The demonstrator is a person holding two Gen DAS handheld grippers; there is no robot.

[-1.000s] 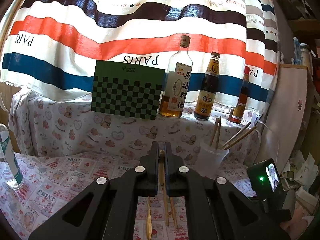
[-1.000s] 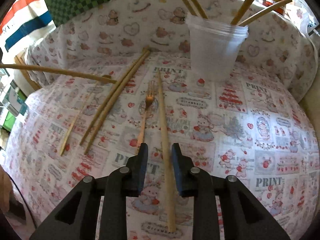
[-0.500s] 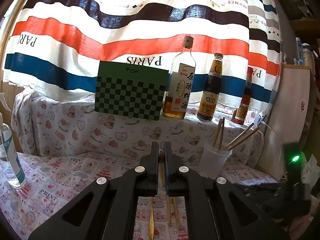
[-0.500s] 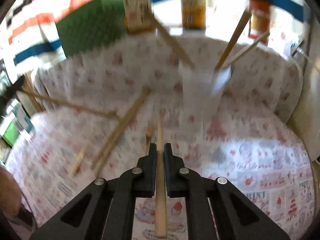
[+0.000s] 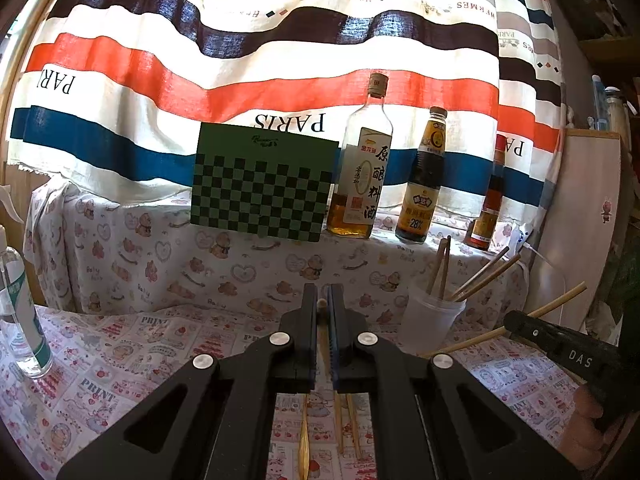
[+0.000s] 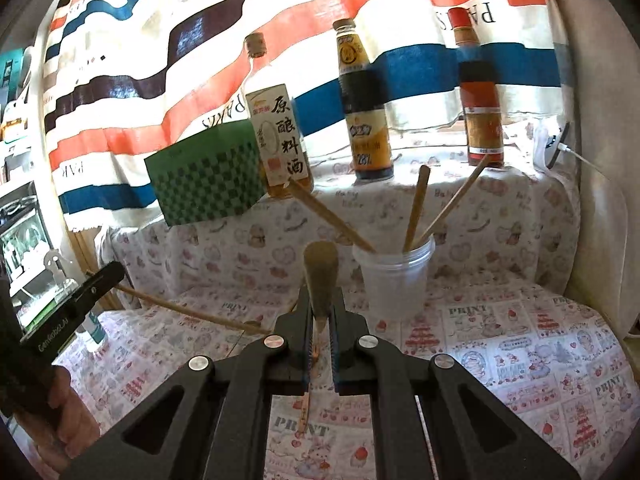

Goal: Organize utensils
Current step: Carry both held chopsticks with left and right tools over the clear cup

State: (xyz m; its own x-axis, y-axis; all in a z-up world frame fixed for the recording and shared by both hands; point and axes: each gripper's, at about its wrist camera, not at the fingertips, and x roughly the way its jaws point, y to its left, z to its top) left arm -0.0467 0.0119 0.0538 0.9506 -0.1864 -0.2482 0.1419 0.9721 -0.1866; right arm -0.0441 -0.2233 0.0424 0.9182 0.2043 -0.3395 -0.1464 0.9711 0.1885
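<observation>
My left gripper (image 5: 322,292) is shut on a wooden chopstick (image 5: 321,320) and hangs above the table. My right gripper (image 6: 322,300) is shut on another chopstick (image 6: 320,276), whose thick end points up toward the clear plastic cup (image 6: 396,280). The cup stands a little ahead and to the right, with several chopsticks leaning in it. In the left wrist view the cup (image 5: 434,320) stands right of centre, and the right gripper (image 5: 520,322) carries its chopstick (image 5: 560,300) beside it. A thin fork (image 6: 306,404) and two chopsticks (image 5: 348,420) lie on the cloth.
Three sauce bottles (image 5: 360,168) and a green checkered board (image 5: 260,188) stand on the back ledge before a striped cloth. A clear spray bottle (image 5: 20,320) is at the table's left edge. A white cable (image 6: 576,156) runs along the right wall.
The right gripper closed on the chopstick that lay on the table and lifted it, tilting up toward the cup. The left gripper kept still with its chopstick.
</observation>
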